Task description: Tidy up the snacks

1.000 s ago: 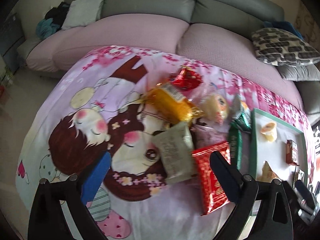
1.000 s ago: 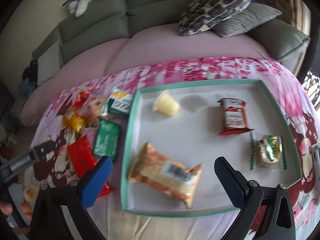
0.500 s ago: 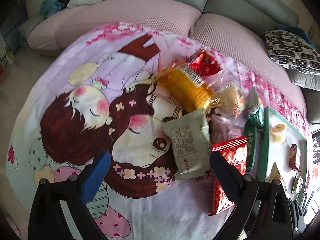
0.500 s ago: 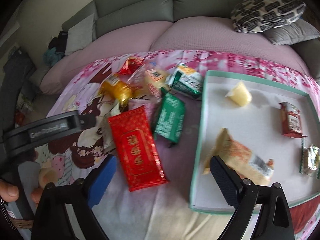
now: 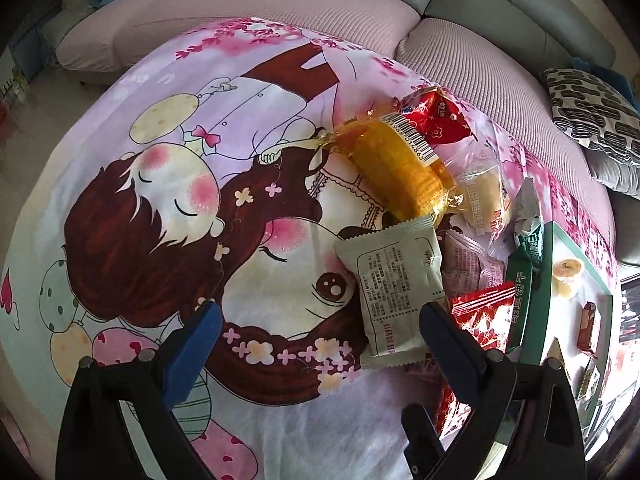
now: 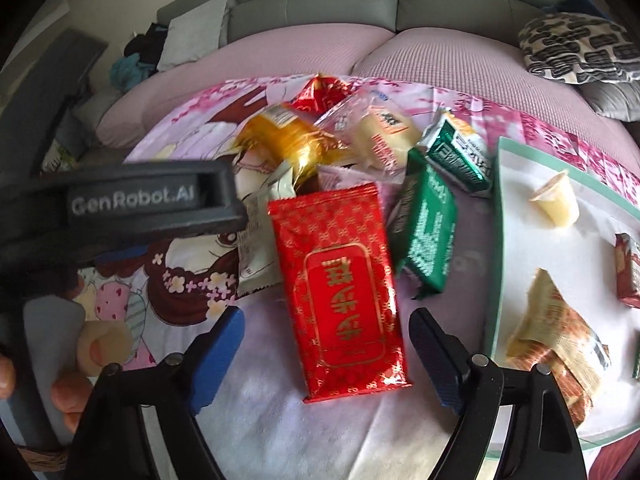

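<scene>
Loose snacks lie heaped on a cartoon-print cloth [image 5: 168, 208]. A long red packet [image 6: 344, 292] lies between the jaws of my right gripper [image 6: 326, 356]. Those jaws are closing, and the pads [image 6: 218, 354] stand clear of the wrapper. My left gripper [image 5: 320, 344] hangs open over bare cloth. A grey-green packet [image 5: 396, 292] lies just inside its right finger [image 5: 448, 344]. To the right, a green-rimmed tray [image 6: 496, 240] holds a jelly cup [image 6: 556, 204], an orange packet [image 6: 556, 340] and a small brown-red packet [image 6: 628, 272].
The heap also holds a gold roll pack [image 5: 396, 164], two green packets [image 6: 428, 232], a clear-wrapped bun [image 6: 380, 132] and a small red pack [image 5: 436, 116]. The left gripper's body [image 6: 152, 200] and a hand [image 6: 68, 392] fill the left of the right wrist view. A sofa [image 5: 460, 52] curves behind.
My right gripper swung left from over the tray to over the red packet, and its jaws narrowed. My left gripper sank toward the cloth, bringing the grey-green packet closer.
</scene>
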Demonstrator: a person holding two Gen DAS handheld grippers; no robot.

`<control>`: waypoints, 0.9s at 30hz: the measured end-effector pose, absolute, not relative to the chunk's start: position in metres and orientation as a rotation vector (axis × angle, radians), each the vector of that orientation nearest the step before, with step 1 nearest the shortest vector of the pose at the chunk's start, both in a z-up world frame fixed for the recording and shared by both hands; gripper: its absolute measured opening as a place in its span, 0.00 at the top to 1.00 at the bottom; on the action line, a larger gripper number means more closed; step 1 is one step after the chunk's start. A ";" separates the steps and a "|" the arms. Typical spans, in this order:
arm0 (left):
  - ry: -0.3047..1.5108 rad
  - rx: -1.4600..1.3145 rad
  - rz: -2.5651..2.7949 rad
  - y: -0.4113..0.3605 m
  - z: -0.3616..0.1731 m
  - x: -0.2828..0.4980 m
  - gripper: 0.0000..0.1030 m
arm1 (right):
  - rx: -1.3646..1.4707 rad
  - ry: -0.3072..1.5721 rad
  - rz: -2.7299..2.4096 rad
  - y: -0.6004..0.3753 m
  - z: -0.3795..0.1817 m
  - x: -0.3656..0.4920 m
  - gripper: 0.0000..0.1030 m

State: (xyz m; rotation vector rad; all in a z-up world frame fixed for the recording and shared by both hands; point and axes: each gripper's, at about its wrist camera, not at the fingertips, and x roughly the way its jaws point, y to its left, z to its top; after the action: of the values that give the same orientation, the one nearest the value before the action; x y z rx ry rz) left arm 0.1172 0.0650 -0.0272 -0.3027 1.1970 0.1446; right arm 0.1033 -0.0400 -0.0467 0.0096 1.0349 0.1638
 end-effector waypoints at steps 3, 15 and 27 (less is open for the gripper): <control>1.201 -0.307 0.145 0.066 -0.030 0.121 0.04 | 0.008 1.037 0.155 -0.039 -0.052 0.106 0.23; 1.186 -0.420 0.137 0.071 -0.035 0.126 0.04 | 0.142 1.062 0.116 -0.064 -0.055 0.111 0.40; 1.191 -0.408 0.070 0.045 -0.054 0.156 0.07 | 0.141 1.062 0.093 -0.068 -0.055 0.113 0.41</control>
State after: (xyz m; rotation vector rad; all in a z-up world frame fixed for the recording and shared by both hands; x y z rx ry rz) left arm 0.1560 0.0448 -0.0544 -0.4079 1.1912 0.0699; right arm 0.1127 -0.0676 -0.0547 0.1414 1.0624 0.0933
